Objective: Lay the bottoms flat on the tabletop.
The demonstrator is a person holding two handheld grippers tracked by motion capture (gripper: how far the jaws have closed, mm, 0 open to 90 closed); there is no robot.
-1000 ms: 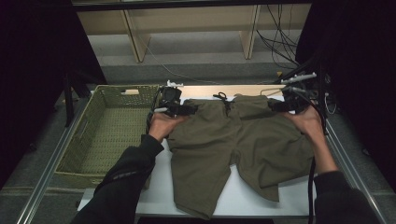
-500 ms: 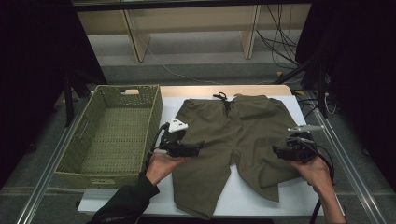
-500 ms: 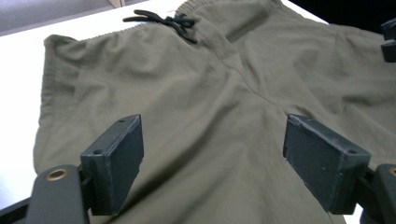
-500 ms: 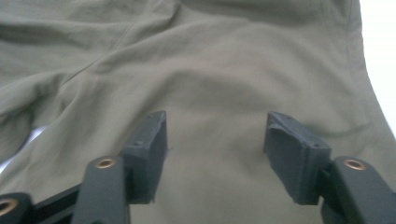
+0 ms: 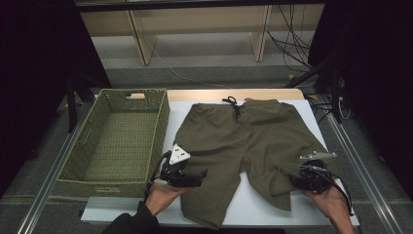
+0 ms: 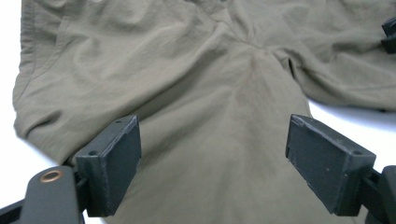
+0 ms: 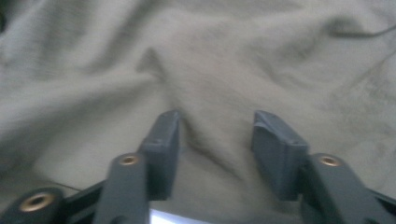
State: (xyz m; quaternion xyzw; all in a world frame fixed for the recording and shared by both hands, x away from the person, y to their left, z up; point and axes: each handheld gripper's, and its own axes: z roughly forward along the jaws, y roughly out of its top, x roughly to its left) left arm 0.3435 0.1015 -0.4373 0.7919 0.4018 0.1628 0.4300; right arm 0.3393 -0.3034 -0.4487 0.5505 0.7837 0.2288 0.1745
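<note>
Olive-green shorts (image 5: pixel 248 146) lie flat on the white table (image 5: pixel 311 214), just right of a woven basket (image 5: pixel 117 141) — apparently spread out for folding. A second ago both grippers were at the waistband; now the left gripper (image 5: pixel 197 178), jaws wide apart, and the right gripper (image 5: pixel 298 181), jaws just closing over cloth but not yet clamped, sit at the leg hems.

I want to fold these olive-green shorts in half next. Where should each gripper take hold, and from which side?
Take the olive-green fabric shorts at the two leg hems, coming in low from the near table edge. They lie flat, waistband far, so the hems are the free edges. The left gripper and right gripper already sit over the legs, jaws apart.
</note>
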